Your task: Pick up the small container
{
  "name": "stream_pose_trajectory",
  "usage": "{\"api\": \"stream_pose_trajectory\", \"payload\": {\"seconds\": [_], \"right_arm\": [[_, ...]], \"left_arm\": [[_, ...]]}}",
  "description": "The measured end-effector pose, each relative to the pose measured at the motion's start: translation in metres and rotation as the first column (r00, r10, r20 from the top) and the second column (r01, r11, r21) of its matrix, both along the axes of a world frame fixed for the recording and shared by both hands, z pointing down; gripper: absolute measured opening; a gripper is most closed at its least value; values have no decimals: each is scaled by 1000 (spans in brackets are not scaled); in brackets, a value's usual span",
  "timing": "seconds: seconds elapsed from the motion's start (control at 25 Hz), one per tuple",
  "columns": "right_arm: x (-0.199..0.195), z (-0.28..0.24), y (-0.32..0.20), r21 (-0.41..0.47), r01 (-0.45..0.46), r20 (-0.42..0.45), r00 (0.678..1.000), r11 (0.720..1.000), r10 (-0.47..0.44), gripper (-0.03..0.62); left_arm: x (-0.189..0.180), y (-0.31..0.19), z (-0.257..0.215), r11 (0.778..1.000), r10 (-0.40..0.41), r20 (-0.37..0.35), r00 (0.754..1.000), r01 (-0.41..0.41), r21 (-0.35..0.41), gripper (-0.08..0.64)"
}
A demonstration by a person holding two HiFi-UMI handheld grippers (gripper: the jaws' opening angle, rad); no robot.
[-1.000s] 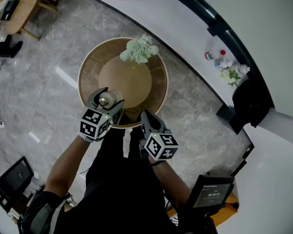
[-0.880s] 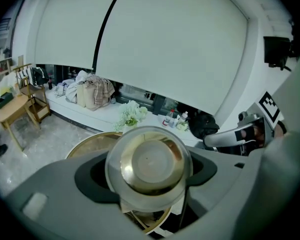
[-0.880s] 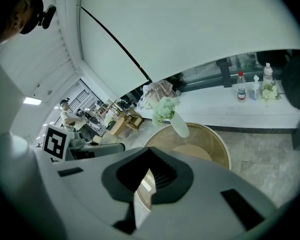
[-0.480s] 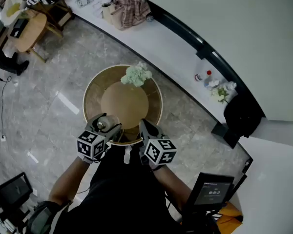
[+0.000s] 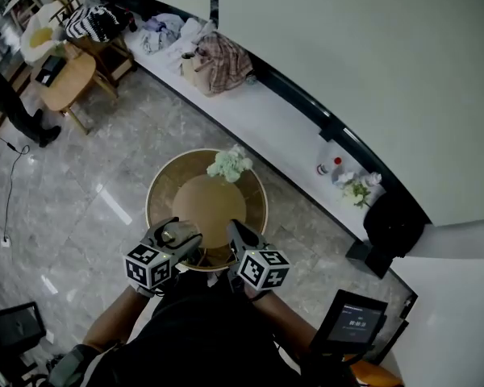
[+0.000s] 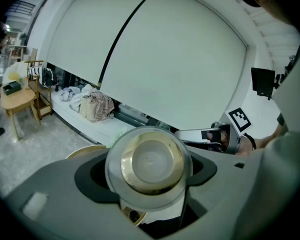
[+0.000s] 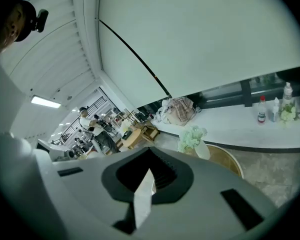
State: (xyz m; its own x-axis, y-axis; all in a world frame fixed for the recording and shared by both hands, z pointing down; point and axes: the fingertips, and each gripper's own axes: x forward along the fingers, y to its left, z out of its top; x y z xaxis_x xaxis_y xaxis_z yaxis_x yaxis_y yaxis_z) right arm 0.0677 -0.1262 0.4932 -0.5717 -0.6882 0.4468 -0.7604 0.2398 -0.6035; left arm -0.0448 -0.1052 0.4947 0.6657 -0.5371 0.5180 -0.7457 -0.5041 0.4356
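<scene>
The small container [image 5: 168, 234] is a clear jar with a gold lid. My left gripper [image 5: 176, 235] is shut on it above the near rim of the round wooden table [image 5: 155, 196]. The left gripper view has the jar [image 6: 151, 160] filling the space between the jaws of the left gripper [image 6: 151, 184], lid towards the camera. My right gripper [image 5: 235, 232] hangs beside it on the right, over the table's near edge. Its jaws are together with nothing in them in the right gripper view [image 7: 147, 181].
A bunch of pale green flowers [image 5: 228, 164] stands at the table's far edge. A white curved ledge [image 5: 258, 107] along the wall carries a clothes pile [image 5: 214, 59] and bottles [image 5: 329, 168]. A wooden side table [image 5: 64, 75] is far left, a monitor [image 5: 351, 321] near right.
The head camera has risen, so the table looks smaller and farther. My left gripper has kept hold of the jar and drawn back to the table's near rim. The right gripper has followed.
</scene>
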Motion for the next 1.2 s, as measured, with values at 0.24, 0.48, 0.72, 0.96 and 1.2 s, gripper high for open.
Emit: {"api": "stream_pose_trajectory", "payload": {"seconds": [0.24, 0.48, 0.72, 0.96, 1.2], "right_arm": [[-6, -29, -7, 54, 11, 22, 1000, 998, -12, 6], [-14, -53, -15, 114, 13, 36, 999, 993, -18, 6], [-11, -76, -16, 171, -1, 33, 999, 985, -4, 6], [-11, -96, -18, 231, -14, 24, 1000, 973, 9, 6], [-18, -116, -16, 333, 8, -25, 1000, 943, 0, 6]], "left_arm": [[-14, -5, -26, 998, -48, -36, 998, 50, 34, 339], [-15, -14, -50, 994, -49, -53, 997, 53, 91, 339], [-15, -17, -68, 989, -39, -69, 997, 48, 138, 339], [-18, -18, -88, 979, -38, -76, 996, 52, 195, 339], [-20, -13, -99, 969, -39, -69, 997, 55, 242, 339]]}}
